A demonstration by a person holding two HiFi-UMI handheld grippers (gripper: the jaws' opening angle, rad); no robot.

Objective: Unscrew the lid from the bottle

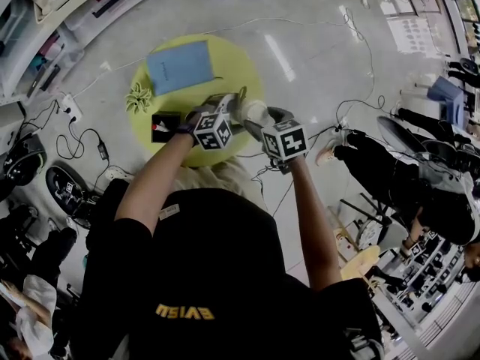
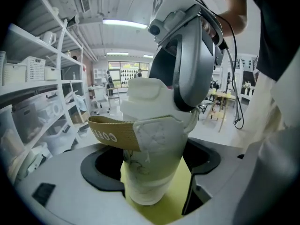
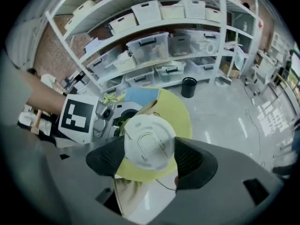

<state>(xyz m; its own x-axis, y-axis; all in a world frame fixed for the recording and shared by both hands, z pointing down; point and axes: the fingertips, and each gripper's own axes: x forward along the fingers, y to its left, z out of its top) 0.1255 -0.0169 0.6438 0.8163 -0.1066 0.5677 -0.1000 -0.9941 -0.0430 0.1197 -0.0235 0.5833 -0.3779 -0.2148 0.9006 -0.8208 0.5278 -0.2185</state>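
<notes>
Bottle (image 2: 152,172), white, with tan strap (image 2: 110,131): held above the yellow table (image 1: 240,62), over its 4 o'clock edge. Left gripper (image 2: 154,184): jaws wide, clamped on the body. Right gripper (image 3: 150,162): set over the top, pads seemingly pressing the lid (image 3: 149,142) at its 3 and 9 o'clock rim. Blue sheet (image 1: 180,66): table's 11 o'clock.

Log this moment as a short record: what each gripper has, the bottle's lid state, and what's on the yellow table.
left gripper: shut on bottle, low on its body
right gripper: shut on lid, from above
lid: seated on bottle
strap: tan, round the bottle's neck
table: yellow, round, below; blue folder lies on it
</notes>
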